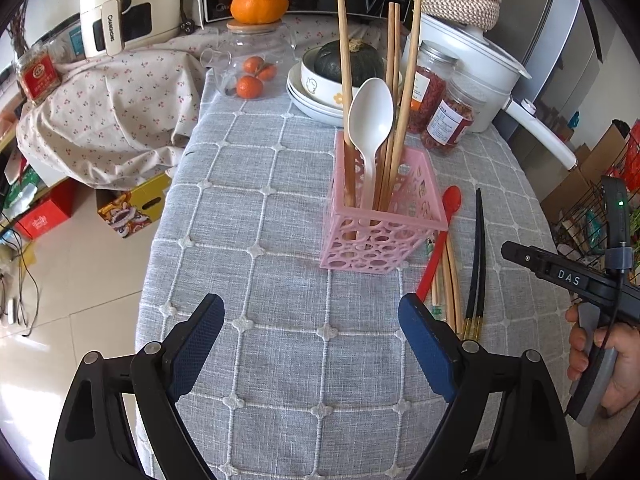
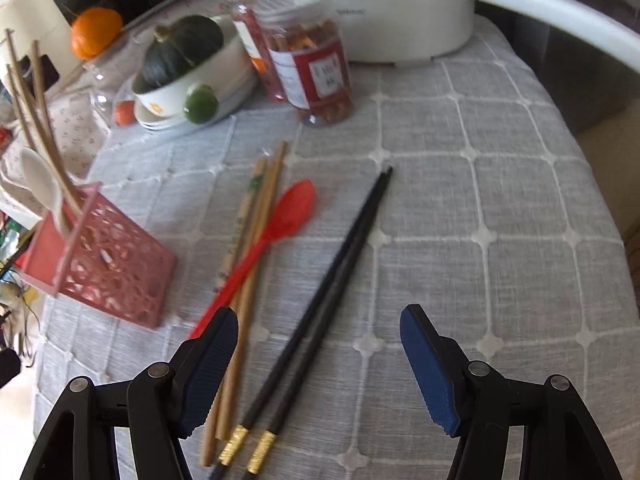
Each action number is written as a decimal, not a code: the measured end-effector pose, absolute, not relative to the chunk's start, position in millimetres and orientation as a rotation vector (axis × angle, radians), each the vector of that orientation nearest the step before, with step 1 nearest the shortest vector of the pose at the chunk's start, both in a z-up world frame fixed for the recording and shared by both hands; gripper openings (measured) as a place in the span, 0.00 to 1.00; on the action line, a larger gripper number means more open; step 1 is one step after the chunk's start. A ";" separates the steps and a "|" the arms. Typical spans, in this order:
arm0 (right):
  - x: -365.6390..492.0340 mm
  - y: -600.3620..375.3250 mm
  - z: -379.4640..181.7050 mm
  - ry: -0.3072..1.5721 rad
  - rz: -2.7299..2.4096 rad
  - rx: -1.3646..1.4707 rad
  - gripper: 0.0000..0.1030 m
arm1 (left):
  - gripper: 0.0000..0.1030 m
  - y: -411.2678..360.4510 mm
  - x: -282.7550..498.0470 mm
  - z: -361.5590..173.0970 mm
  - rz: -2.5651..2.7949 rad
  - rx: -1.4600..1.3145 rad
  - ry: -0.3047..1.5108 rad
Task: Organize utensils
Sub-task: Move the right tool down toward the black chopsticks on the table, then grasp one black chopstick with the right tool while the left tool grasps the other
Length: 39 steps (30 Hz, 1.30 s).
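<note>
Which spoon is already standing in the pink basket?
The white plastic spoon, upright among the wooden chopsticks; the red plastic spoon lies on the grey tablecloth.

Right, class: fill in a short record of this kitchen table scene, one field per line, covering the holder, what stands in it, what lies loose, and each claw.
holder: pink basket, upright on the grey tablecloth
in holder: white spoon and wooden chopsticks
loose on cloth: red spoon, black chopsticks, more wooden chopsticks, all to the right of the basket
left claw: open, nothing between its fingers
right claw: open above the black chopsticks, gripping nothing
left to do: loose utensils not yet in the basket
</note>
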State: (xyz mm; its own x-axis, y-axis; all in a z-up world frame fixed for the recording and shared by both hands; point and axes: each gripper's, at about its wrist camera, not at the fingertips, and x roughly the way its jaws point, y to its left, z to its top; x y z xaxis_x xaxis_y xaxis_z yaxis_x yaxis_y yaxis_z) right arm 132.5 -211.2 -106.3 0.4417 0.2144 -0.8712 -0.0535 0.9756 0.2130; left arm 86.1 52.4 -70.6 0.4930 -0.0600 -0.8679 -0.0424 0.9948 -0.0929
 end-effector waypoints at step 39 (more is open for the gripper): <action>90.6 -262.6 -87.7 1.188 0.007 0.146 0.04 | 0.88 7.6 73.5 -68.1 -0.200 -0.026 1.080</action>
